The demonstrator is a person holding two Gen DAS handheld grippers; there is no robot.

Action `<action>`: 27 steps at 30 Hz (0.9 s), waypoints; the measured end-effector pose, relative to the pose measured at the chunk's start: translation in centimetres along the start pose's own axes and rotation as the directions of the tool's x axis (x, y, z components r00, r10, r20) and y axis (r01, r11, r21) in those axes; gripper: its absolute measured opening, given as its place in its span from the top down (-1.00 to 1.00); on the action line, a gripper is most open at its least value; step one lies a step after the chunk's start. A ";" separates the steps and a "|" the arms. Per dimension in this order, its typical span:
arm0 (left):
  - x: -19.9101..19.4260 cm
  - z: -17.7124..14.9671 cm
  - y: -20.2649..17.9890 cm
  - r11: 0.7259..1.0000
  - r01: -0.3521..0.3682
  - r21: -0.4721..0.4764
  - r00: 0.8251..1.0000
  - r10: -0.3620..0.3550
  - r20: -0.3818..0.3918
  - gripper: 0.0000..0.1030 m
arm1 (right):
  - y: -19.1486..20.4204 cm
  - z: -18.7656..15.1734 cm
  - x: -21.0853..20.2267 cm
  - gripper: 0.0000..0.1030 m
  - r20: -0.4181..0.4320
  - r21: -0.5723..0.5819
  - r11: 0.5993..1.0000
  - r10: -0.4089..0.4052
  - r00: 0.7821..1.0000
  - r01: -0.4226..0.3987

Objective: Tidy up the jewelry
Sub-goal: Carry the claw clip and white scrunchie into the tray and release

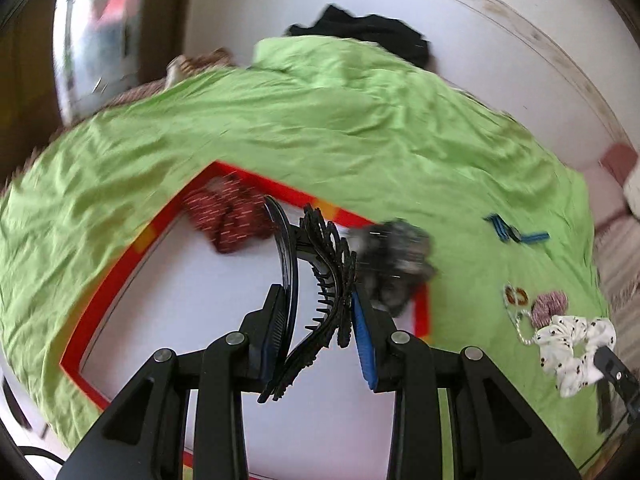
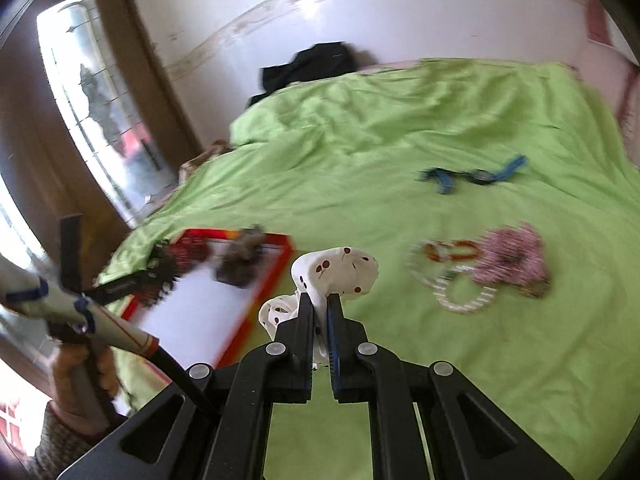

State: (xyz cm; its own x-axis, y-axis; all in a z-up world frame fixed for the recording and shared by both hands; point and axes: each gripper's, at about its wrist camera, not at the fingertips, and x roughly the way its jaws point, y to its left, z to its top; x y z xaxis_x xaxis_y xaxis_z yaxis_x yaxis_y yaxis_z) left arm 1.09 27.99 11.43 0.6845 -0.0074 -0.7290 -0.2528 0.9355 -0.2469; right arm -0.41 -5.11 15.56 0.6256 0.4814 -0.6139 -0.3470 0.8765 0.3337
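Observation:
My left gripper [image 1: 316, 296] is shut on a black hair claw clip [image 1: 320, 280], held above the red-framed white tray [image 1: 120, 292]. In the tray lie a dark red scrunchie [image 1: 228, 220] and a grey scrunchie [image 1: 396, 260], the grey one at the far corner. My right gripper [image 2: 319, 300] is shut on a white dotted scrunchie [image 2: 340, 272], raised over the green bedspread [image 2: 400, 360] just right of the tray [image 2: 264, 292]. The right wrist view shows the left gripper [image 2: 156, 276] blurred over the tray.
On the bedspread to the right lie blue hair clips [image 2: 472, 176], a pink scrunchie [image 2: 512, 260] and beaded bracelets [image 2: 456, 284]. A person's hand [image 2: 80, 368] holds the left tool. Black clothing [image 2: 312, 64] lies at the bed's far edge, by the wall.

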 end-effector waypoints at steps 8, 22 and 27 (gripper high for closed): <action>2.1 0.5 6.3 0.986 -0.124 -0.107 0.992 0.119 -0.053 0.37 | 7.4 1.4 6.9 0.86 -0.099 0.027 0.980 0.198 0.975 -0.196; 2.8 1.6 8.4 0.979 -0.168 -0.118 0.986 0.166 -0.032 0.33 | 12.5 -1.9 17.9 0.85 -0.282 -0.029 0.987 0.143 0.949 -0.158; 1.8 1.7 7.8 0.976 -0.190 -0.105 0.981 0.192 0.010 -0.15 | 12.8 -2.2 18.1 0.66 -0.287 -0.064 0.990 0.104 0.952 -0.128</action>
State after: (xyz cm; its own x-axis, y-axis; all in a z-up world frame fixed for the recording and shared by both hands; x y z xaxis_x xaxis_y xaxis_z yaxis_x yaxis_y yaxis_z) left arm 1.48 35.86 9.25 0.6302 0.1763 -0.7562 -0.4486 0.8776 -0.1692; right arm 4.93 14.76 7.13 0.3590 0.5486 -0.7551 -0.4680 0.8058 0.3629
